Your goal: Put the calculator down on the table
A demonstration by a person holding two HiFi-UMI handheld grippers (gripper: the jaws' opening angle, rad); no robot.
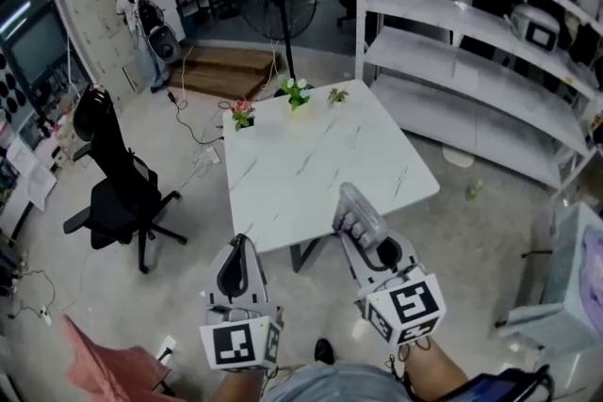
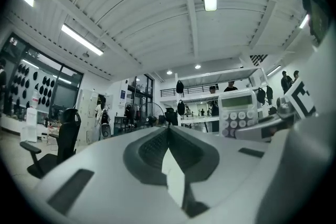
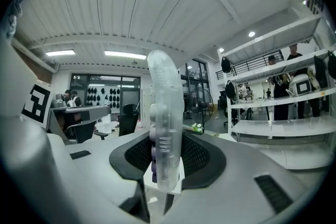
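Note:
The calculator [image 1: 360, 214] is a pale translucent slab with rows of round keys, held on edge between the pads of my right gripper [image 1: 363, 238], just short of the near edge of the white marble-look table [image 1: 311, 165]. In the right gripper view the calculator [image 3: 167, 128] stands upright in the right gripper [image 3: 167, 168], its keys facing left. My left gripper [image 1: 236, 251] hovers to the left at about the same height, its jaws together with nothing in them. The left gripper view looks along the shut left gripper [image 2: 168, 131] and shows the calculator's key face [image 2: 237, 112] to the right.
Three small potted plants [image 1: 295, 91] stand along the table's far edge. A black office chair [image 1: 118, 184] is left of the table, and a standing fan [image 1: 283, 0] is behind it. White shelving [image 1: 471, 61] runs along the right. A red cloth [image 1: 104, 367] lies at bottom left.

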